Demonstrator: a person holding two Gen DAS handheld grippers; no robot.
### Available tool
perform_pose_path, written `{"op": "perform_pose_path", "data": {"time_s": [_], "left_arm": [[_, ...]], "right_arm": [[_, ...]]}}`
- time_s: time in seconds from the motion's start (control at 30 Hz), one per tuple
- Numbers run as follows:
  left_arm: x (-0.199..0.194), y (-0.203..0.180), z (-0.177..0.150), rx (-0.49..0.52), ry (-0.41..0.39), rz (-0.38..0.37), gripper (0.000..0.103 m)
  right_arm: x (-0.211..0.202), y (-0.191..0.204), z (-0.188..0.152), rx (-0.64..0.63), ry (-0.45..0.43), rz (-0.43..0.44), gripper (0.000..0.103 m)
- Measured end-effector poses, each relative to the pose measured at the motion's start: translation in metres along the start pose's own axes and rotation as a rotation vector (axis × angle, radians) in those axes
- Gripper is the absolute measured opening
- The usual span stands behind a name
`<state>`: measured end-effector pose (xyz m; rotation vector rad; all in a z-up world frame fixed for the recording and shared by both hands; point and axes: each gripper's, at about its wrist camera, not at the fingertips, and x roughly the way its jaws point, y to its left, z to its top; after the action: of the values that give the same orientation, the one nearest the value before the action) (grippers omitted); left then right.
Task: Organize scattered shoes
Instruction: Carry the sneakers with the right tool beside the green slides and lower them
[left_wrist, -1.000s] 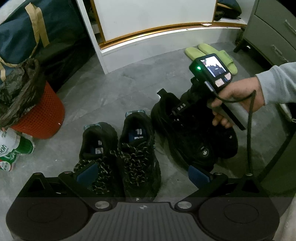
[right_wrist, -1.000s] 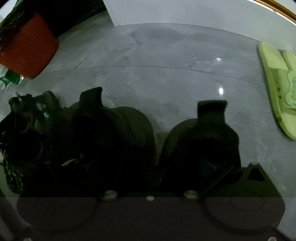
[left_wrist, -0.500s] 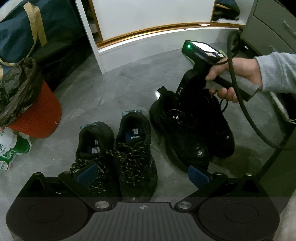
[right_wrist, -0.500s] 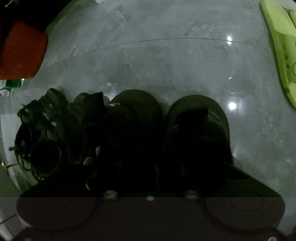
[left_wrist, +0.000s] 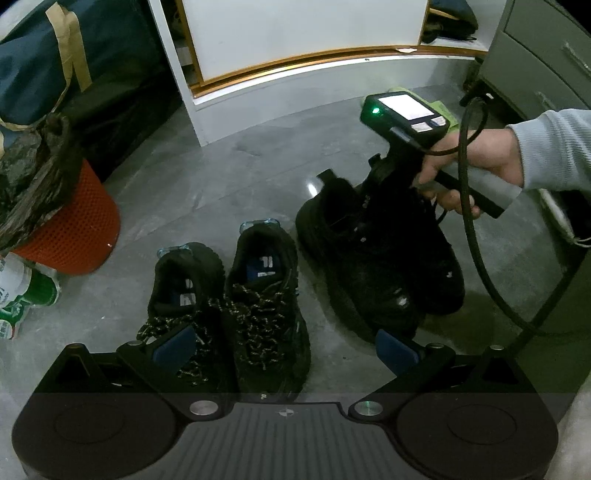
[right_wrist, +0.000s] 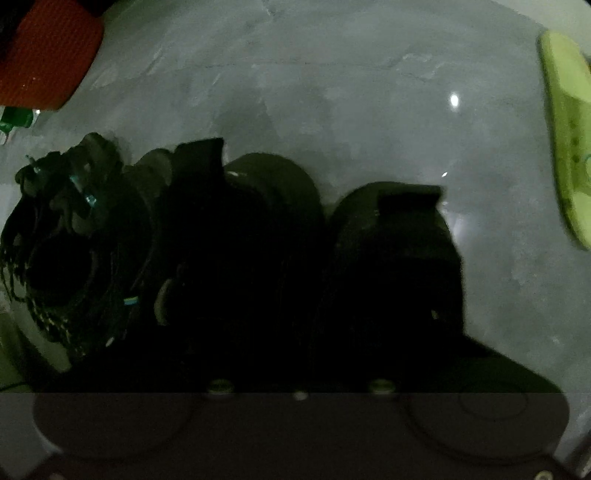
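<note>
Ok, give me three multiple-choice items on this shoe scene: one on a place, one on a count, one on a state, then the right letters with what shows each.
1. Where does the red mesh basket stand, seen from the left wrist camera?
A. left of the lace-up pair
B. between the two pairs
C. on the white shelf

2. How many black shoes stand on the floor?
A. two
B. four
C. six

3. How does the left gripper stand?
A. shut on a lace
B. shut on a slipper
C. open, above the lace-up pair

Answers:
1 A: the basket sits at the picture's left edge, the lace-up pair to its right.
2 B: the lace-up pair and the plain black pair make four.
3 C: its blue pads sit wide apart with nothing pinched between them.
</note>
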<state>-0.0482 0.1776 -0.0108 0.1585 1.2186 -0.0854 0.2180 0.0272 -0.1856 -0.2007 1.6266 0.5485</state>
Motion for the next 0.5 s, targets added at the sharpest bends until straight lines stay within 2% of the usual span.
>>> {"op": "perform_pose_path", "data": {"time_s": [0.17, 0.3, 0.43, 0.5], "left_arm": [[0.001, 0.0, 0.0, 0.004, 0.002, -0.001, 0.103], [0.001, 0.0, 0.0, 0.002, 0.004, 0.002, 0.103], [0.002, 0.0, 0.001, 0.001, 0.009, 0.004, 0.103], [0.004, 0.0, 0.001, -0.004, 0.018, 0.004, 0.103]], "right_arm": [[-0.006, -0.014, 0.001, 0.045, -0.028, 0.012, 0.024], [-0.005, -0.015, 0.014, 0.051, -0.068, 0.002, 0.024], [-0.016, -0.02, 0.042, 0.05, -0.131, -0.026, 0.023], [-0.023, -0.025, 0.073, 0.054, -0.172, -0.046, 0.023]]}}
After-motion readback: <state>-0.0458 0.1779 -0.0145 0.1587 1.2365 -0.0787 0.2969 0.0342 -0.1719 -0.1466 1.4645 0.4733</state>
